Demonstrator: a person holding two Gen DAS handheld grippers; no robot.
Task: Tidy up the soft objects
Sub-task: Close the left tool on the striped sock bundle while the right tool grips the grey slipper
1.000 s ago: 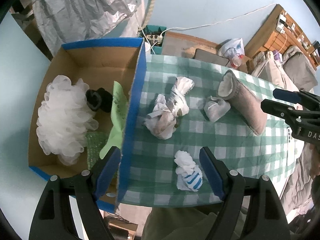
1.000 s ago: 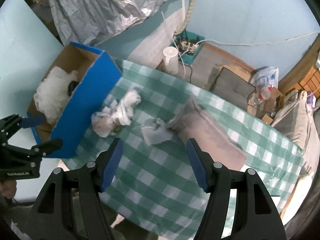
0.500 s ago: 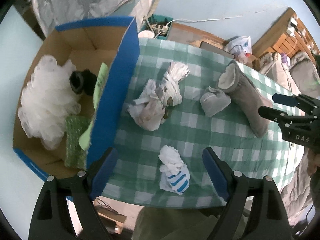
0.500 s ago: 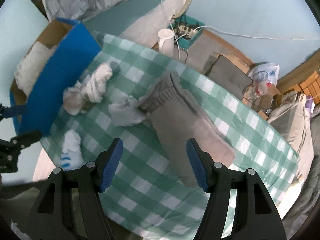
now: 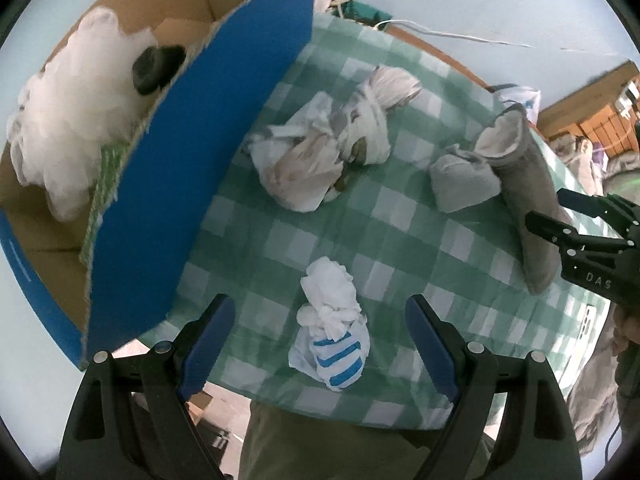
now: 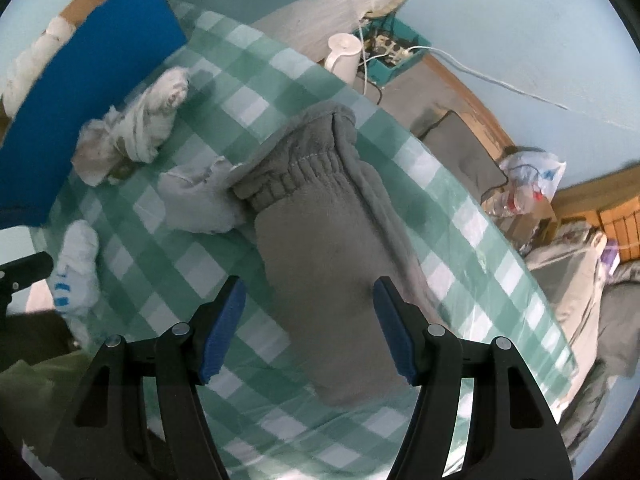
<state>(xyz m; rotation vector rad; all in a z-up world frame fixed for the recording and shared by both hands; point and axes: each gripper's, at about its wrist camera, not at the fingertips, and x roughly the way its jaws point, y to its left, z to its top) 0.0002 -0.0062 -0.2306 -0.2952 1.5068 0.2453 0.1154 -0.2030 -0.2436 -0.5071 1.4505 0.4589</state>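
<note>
A white sock bundle with blue stripes (image 5: 332, 332) lies near the front edge of the green checked tablecloth (image 5: 400, 248). My left gripper (image 5: 320, 344) hangs open over it, a finger on either side, not touching. A long grey fleece sock (image 6: 320, 240) lies across the cloth, and my right gripper (image 6: 309, 328) stands open above its middle; this right gripper (image 5: 548, 210) also shows over the grey sock (image 5: 528, 184) in the left wrist view. A knotted white and beige cloth bundle (image 5: 332, 152) and a small grey bundle (image 5: 464, 180) lie between them.
A cardboard box with a blue side (image 5: 192, 152) stands at the table's left end and holds a white mesh pouf (image 5: 72, 120), a black item (image 5: 156, 64) and green cloth (image 5: 104, 184). Beyond the table are a white kettle (image 6: 344, 56) and a power strip (image 6: 392, 52).
Both grippers have sunk toward the table and rolled. The striped bundle now sits between the left fingers, and the grey sock fills the gap between the right ones.
</note>
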